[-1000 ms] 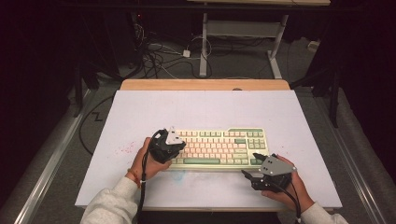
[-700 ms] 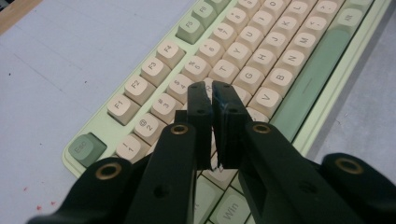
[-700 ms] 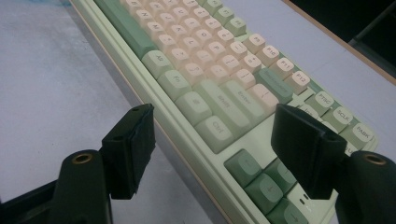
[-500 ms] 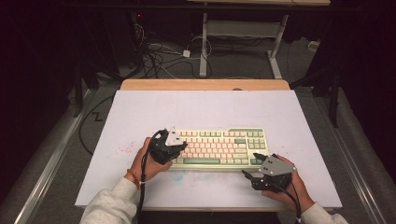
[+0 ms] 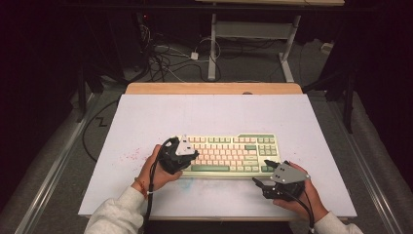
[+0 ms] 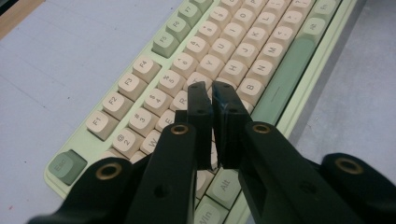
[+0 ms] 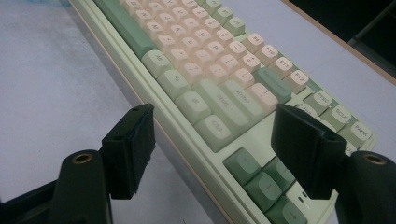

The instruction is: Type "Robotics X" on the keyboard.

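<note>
High view: one keyboard (image 5: pixel 229 153) is seen lying flat toward the near edge of the white tabletop (image 5: pixel 209 112); two tongs are counted. A pale green plastic case and rounded cream and green keycaps are noted. Left tongs (image 5: pixel 194 157) are closed, empty, tips over the letter keys. Right tongs (image 5: pixel 259 181) are spread wide, straddling the near right corner, nothing gripped. Bare tabletop is left all round.
</note>
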Demonstrator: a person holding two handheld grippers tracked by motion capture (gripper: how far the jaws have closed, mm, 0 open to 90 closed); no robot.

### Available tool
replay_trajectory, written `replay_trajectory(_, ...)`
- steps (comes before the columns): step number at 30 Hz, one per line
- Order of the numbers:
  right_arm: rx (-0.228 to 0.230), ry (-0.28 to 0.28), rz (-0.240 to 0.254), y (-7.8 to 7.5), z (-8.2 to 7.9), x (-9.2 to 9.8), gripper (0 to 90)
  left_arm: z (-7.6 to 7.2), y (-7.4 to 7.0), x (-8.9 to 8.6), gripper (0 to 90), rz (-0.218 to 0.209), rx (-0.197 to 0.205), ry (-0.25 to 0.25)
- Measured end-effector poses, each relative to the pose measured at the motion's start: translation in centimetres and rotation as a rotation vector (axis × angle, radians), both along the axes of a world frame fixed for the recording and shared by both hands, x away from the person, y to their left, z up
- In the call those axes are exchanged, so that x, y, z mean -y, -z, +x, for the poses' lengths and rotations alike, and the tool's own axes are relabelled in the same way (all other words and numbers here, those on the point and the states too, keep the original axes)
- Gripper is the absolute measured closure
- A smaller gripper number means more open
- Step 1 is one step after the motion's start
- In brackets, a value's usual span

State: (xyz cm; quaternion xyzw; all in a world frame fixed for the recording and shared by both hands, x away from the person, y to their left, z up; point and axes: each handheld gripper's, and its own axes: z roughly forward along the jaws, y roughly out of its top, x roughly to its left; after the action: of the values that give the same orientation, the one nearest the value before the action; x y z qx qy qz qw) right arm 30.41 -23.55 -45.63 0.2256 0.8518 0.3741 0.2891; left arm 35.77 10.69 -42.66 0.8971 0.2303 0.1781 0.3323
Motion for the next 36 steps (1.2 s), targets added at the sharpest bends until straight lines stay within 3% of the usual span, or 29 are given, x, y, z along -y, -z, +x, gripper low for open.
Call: replay_trajectory(36,-0.007,-0.01,-0.012,0.2,0.0,-0.1,30.9,-1.0,1.7,2.0,83.7,0.059,-0.049,0.095)
